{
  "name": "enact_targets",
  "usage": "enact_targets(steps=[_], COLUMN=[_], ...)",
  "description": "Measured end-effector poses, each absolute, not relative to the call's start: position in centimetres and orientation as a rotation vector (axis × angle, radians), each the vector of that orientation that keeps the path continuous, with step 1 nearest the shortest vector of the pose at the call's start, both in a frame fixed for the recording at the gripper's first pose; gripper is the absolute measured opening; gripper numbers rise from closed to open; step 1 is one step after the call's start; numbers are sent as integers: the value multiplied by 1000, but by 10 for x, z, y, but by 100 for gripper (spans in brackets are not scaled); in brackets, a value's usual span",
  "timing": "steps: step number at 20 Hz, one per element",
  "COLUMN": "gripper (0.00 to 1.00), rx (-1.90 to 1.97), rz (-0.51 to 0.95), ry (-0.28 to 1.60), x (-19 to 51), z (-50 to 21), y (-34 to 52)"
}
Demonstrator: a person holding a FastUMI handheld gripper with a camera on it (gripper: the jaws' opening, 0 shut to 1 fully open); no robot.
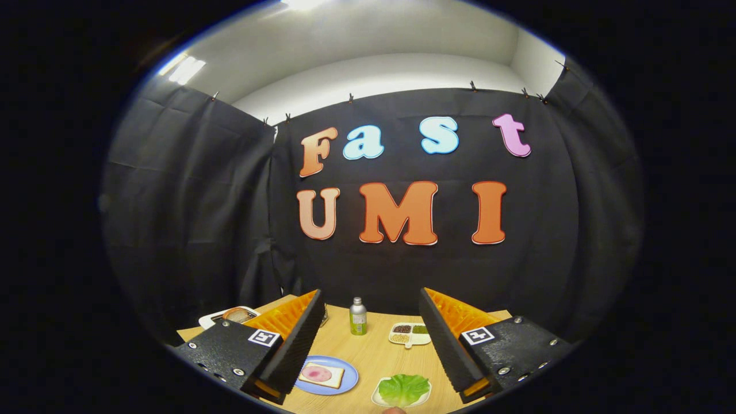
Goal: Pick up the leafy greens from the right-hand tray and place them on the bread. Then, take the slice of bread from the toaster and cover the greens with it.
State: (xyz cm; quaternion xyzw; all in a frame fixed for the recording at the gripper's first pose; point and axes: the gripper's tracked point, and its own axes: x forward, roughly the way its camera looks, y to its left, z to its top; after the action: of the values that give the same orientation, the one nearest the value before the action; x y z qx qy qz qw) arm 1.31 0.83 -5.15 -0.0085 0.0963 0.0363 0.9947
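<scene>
Currently the gripper is held above the wooden tabletop with its fingers spread wide apart and nothing gripped between them. Between the fingers, the leafy greens are seen lying on a small white tray, nearer the right finger. A slice of bread with a pink round of meat on it is set on a blue plate beside the left finger. Beyond the fingers, a small bottle is stood upright, and a divided dish of seasonings is placed to its right. The toaster is partly hidden behind the left finger.
</scene>
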Motion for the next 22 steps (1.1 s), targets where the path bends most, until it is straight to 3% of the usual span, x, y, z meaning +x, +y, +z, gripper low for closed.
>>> enact_targets(steps=[22], gripper=[99], rx=[56], rz=[89], ry=[861], x=[23], z=[-260], y=[-19])
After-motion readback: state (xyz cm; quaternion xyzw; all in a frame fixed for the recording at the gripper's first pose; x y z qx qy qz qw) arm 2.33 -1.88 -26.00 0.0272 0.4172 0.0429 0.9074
